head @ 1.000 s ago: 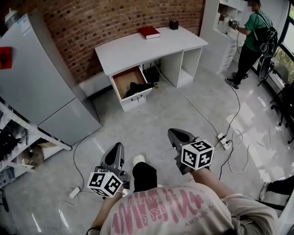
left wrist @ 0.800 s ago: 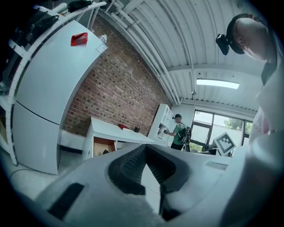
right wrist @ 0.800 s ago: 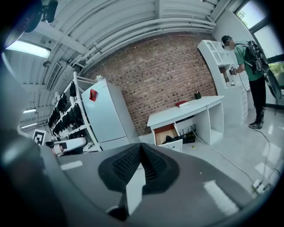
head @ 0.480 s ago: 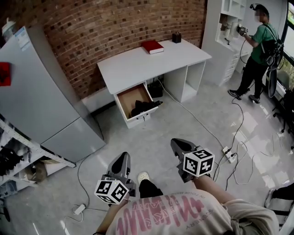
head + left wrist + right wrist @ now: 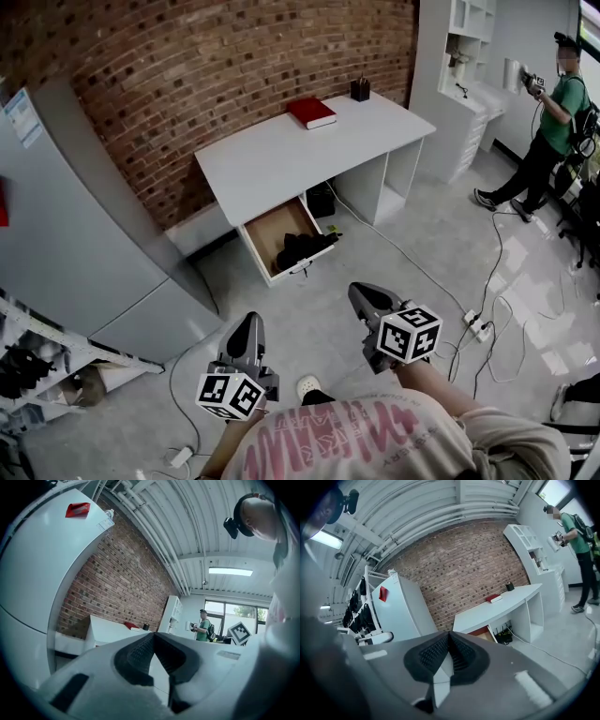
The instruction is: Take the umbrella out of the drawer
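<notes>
The white desk (image 5: 281,155) stands against the brick wall, its wooden drawer (image 5: 272,230) pulled open over the floor. A black umbrella (image 5: 305,247) lies in the drawer's front right part, its end sticking over the rim. My left gripper (image 5: 247,324) and right gripper (image 5: 362,293) are held well short of the drawer, over the grey floor, both pointing toward the desk. Each is shut with nothing between its jaws. In the left gripper view the left gripper (image 5: 153,636) shows its tips meeting; the right gripper (image 5: 449,633) looks the same in its own view, with the desk (image 5: 501,606) far ahead.
A grey fridge (image 5: 84,234) stands left of the desk, with a metal rack (image 5: 37,366) nearer me. A red book (image 5: 311,112) and a black pen holder (image 5: 360,89) sit on the desktop. Cables and a power strip (image 5: 473,324) lie at right. A person in green (image 5: 555,112) stands by white shelves (image 5: 459,56).
Both grippers and the head view have travelled toward the desk, so the desk and open drawer look nearer. The person in green has shifted right. The jaws stay shut.
</notes>
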